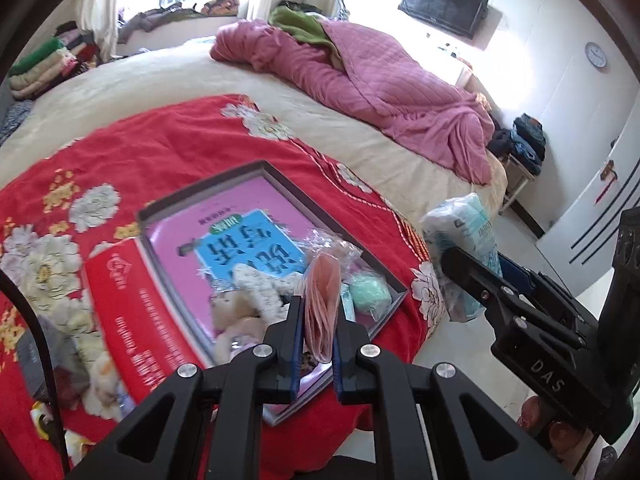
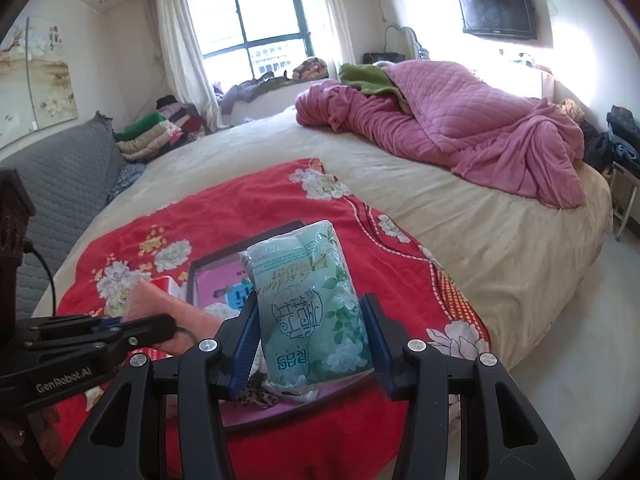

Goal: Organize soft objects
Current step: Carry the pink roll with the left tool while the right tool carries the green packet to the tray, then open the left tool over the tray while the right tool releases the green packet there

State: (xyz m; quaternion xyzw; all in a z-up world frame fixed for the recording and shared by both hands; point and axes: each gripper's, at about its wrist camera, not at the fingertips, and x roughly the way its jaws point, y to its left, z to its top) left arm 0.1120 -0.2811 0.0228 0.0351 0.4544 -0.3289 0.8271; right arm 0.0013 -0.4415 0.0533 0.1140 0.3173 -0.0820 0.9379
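My left gripper [image 1: 320,306] is shut on a folded salmon-pink cloth [image 1: 322,276], held just above a shallow grey box [image 1: 208,184]. The box lies on a red floral blanket [image 1: 160,140] and holds a pink book, a plush toy [image 1: 236,312], a mint-green soft ball [image 1: 370,294] and crinkled plastic. My right gripper [image 2: 309,300] is shut on a green plastic-wrapped tissue pack [image 2: 304,272], upright over the box's near right part. In the left wrist view this pack [image 1: 468,232] hangs right of the box. The left gripper [image 2: 160,326] with the pink cloth [image 2: 152,300] shows at the left of the right wrist view.
A red flat package [image 1: 120,300] leans on the box's left side. A crumpled pink quilt [image 2: 460,120] lies on the far side of the beige bed [image 2: 500,248]. Folded clothes [image 2: 144,140] are stacked at the far left. Pale floor [image 2: 568,360] runs along the right.
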